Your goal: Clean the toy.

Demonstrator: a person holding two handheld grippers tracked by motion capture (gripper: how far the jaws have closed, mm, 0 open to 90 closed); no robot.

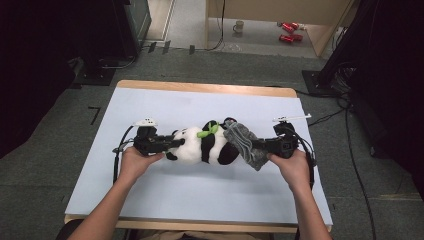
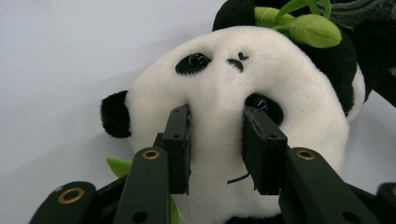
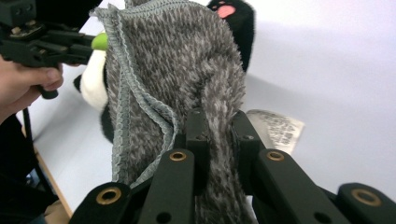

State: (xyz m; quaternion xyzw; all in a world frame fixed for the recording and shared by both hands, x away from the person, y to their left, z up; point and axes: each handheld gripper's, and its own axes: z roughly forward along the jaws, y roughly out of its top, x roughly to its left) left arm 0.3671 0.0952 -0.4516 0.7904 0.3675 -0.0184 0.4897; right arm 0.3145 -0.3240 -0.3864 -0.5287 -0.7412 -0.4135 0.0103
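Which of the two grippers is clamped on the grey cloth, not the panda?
The right gripper: its jaws pinch the grey cloth. The left gripper squeezes the panda's face instead.

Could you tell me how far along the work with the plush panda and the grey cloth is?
Done: the left gripper pinches the panda by its face, and the right gripper is shut on the grey cloth. In hand: the cloth is held up against the panda's lower end. Left, probably: wiping or covering the body; most of it shows bare.
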